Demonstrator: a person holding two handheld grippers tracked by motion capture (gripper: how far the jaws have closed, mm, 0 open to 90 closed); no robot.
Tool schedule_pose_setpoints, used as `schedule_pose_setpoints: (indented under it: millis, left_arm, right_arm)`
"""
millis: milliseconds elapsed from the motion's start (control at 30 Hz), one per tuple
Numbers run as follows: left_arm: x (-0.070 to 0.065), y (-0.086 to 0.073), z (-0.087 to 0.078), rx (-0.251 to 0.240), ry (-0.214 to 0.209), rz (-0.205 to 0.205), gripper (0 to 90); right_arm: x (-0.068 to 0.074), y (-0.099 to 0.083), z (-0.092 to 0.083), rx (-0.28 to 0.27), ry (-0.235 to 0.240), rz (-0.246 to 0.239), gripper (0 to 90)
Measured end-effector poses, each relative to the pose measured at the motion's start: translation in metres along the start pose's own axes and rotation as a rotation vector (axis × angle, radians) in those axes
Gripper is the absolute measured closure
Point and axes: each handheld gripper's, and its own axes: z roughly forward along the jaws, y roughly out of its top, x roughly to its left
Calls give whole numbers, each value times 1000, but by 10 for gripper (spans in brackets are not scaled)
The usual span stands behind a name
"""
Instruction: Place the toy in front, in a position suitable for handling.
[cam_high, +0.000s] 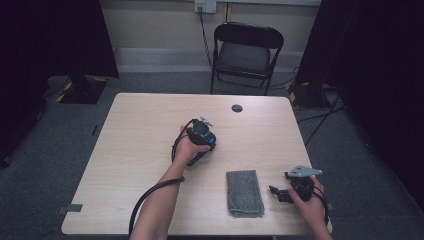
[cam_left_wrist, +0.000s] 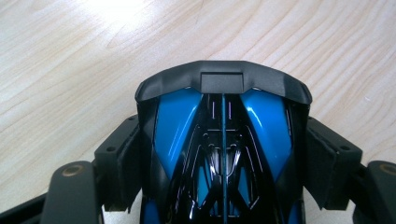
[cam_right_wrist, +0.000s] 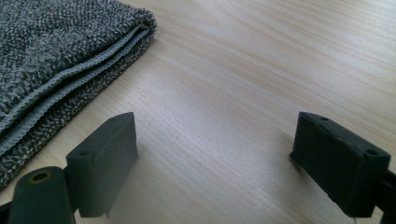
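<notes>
A blue and black toy car (cam_left_wrist: 223, 149) sits clamped between the jaws of the left gripper (cam_left_wrist: 223, 158), whose pads press on its two flanks; seen along those jaws, the glossy blue body panels run either side of a dark middle strip and end in a black wing-like bar at the far end, with pale wood grain beyond. From above, the car (cam_high: 202, 141) is held over the middle of the desk (cam_high: 135, 150), a little towards the person's side, and the left hand (cam_high: 187, 149) wraps around the gripper (cam_high: 204, 136) from below, its black cable looping back along the forearm to the near edge. Whether the car's wheels touch the wood cannot be told. To the right and nearer the person lies a grey folded cloth (cam_high: 244, 192), flat on the desk, well apart from the car. Just beside the cloth, at the near right corner, the right hand (cam_high: 310, 200) holds the right gripper (cam_high: 281, 194) low over the desk, a grey three-cornered plate on top of it. Its jaws stand wide apart with bare wood between them, and in the right gripper view the cloth (cam_right_wrist: 56, 65) lies off to the upper left, its stitched hem facing the right gripper (cam_right_wrist: 224, 163). At the far edge of the desk is a small dark round cap (cam_high: 237, 108), and behind it a black folding chair (cam_high: 246, 55) stands on the carpet.
</notes>
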Motion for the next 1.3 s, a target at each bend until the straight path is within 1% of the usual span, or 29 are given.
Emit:
schedule_pose_setpoints:
  millis: [67,100,133,167,200,367,433,500,600,667,700,767,800,867,900,967,1033,1067,1133,1167,1200,1233,1267,1300]
  left_arm:
    - [-1,-1,1,5,2,4,251]
    - [-1,-1,2,6,5,-4,251]
    - [-1,-2,3,4,8,4,250]
    - [-1,-3,3,8,1,-3,249]
    - [0,-4,3,1,3,-5,248]
    - [0,-4,2,3,4,-2,246]
    - [0,-4,2,-6,9,0,231]
    - [0,-3,1,-13,16,-5,209]
    - [1,-1,-2,-32,7,-30,197]
    - [2,0,-5,-27,7,-30,180]
    - [2,0,-6,-34,6,-31,180]
    - [2,1,-11,-40,4,-27,180]
    - [2,0,-13,-48,-8,-32,180]
    - [2,0,-20,-64,-22,-30,177]
    - [2,-1,-24,-68,-19,-27,177]
    - [2,-3,-34,-78,-27,-21,173]
    - [3,-7,-44,-97,-21,-17,172]
    - [2,-10,-49,-102,-24,-23,171]
    - [2,-17,-58,-107,-20,-16,171]
    - [2,-21,-62,-106,-10,-12,169]
    - [2,-25,-66,-116,-10,-11,166]
    - [2,-30,-69,-115,-13,-9,164]
    - [2,-34,-73,-124,-3,2,163]
    - [3,-38,-75,-127,-6,-5,161]
  right_arm:
    - [0,0,0,-1,2,0,130]
    - [0,0,0,-1,2,0,130]
    - [0,0,0,-1,1,-1,130]
    - [0,0,0,-1,2,-1,130]
    - [0,0,0,-1,2,0,131]
    - [0,0,0,-1,2,0,131]
    - [0,0,0,-1,2,0,131]
    - [0,0,0,-1,2,0,131]
    - [0,0,0,-1,2,0,131]
    - [0,0,0,-2,2,-2,130]
    - [0,0,0,-2,2,-1,131]
    - [0,0,0,-2,2,-1,130]
    - [0,0,0,-1,2,0,131]
    - [0,0,0,-1,2,0,131]
    - [0,0,0,-1,2,0,130]
    - [0,0,0,-2,2,-2,130]
    - [0,0,0,-2,2,-2,131]
    - [0,0,0,-2,2,-1,131]
    - [0,0,0,-1,1,0,131]
    - [0,0,0,-1,2,0,131]
    - [0,0,0,-1,1,0,131]
    - [0,0,0,-1,1,0,131]
    - [0,0,0,-1,2,0,131]
    - [0,0,0,-1,1,0,131]
